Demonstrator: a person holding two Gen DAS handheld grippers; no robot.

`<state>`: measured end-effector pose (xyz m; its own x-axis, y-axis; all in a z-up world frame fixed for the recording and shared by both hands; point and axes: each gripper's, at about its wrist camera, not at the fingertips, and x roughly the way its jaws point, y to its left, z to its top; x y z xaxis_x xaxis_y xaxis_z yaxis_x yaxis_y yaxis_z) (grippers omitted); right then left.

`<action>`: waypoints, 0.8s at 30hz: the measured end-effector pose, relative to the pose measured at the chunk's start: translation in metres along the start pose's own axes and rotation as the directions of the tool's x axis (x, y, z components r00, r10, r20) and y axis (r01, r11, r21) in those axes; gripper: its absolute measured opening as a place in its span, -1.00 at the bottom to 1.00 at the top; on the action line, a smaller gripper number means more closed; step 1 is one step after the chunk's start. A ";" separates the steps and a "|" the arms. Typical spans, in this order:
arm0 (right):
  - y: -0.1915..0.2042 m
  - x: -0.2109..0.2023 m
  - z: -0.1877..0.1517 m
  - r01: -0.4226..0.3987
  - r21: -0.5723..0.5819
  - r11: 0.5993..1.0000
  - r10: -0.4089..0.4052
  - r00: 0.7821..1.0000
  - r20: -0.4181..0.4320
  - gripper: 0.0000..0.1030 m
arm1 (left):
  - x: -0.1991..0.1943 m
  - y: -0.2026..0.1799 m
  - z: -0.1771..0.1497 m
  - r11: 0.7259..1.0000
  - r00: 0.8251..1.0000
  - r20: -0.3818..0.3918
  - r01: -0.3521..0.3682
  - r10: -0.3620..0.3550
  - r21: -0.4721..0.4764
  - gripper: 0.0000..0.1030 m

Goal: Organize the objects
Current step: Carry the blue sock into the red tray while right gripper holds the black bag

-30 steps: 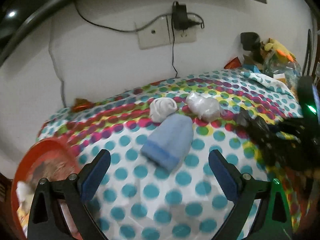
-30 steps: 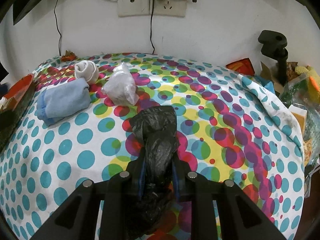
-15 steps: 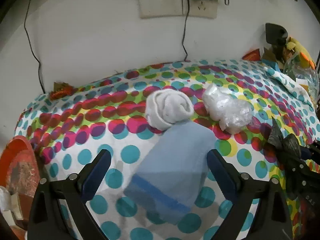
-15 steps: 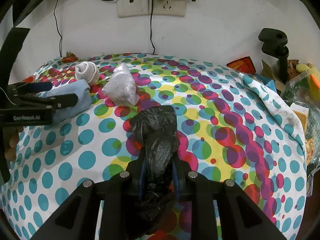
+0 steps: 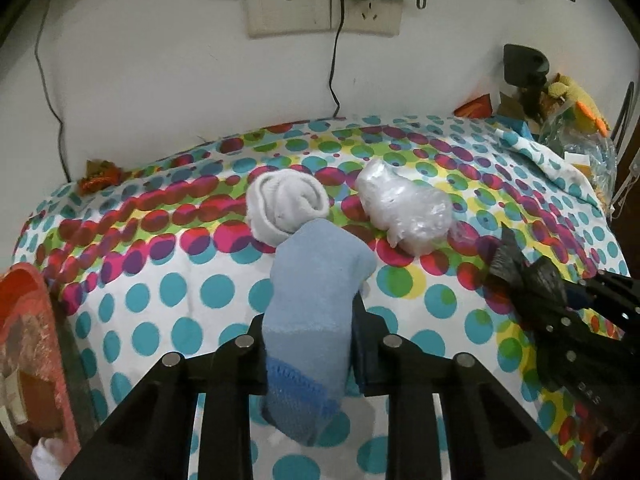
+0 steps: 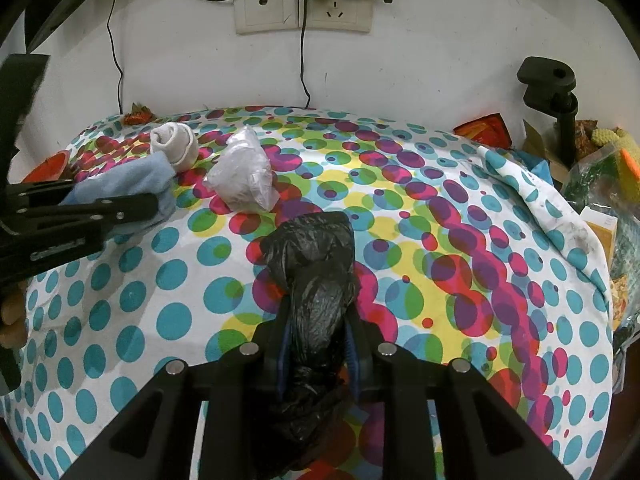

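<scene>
On the spotted cloth, left tongs pinch blue sock; right tongs pinch black bag.

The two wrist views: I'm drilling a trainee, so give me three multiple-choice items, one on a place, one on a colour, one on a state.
1. Where does the white sock roll lie?
A. just beyond the blue sock's far end
B. on the black bag
C. in the red tray

2. What colour is the bag in the right gripper?
A. clear
B. black
C. blue

3. How does the left gripper stand?
A. open above the cloth
B. shut on nothing
C. shut on the blue sock

Key: 1 A, the white sock roll lies right past the far end of the blue sock on the dotted cloth. 2 B, the black bag sits between the pads of the right gripper; the clear bag lies apart. 3 C, the left gripper has just closed and its pads press the blue sock.
</scene>
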<state>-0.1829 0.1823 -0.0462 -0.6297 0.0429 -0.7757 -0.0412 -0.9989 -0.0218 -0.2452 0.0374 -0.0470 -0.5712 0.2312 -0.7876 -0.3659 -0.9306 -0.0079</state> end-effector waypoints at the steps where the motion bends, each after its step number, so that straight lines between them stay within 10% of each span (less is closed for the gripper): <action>1: 0.000 0.000 0.000 0.001 -0.001 1.000 -0.001 1.000 0.000 -0.54 | -0.004 0.001 -0.001 1.000 1.000 0.003 0.003 -0.003 -0.004 -0.54; 24: 0.001 0.001 0.001 0.022 -0.017 1.000 -0.022 1.000 -0.001 -0.54 | -0.114 0.075 -0.043 0.988 0.996 0.059 -0.051 0.060 -0.148 -0.54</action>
<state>-0.1844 0.1816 -0.0468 -0.6277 0.0644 -0.7758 -0.0419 -0.9979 -0.0490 -0.1758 -0.0712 0.0160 -0.6343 0.1911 -0.7491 -0.2233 -0.9730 -0.0591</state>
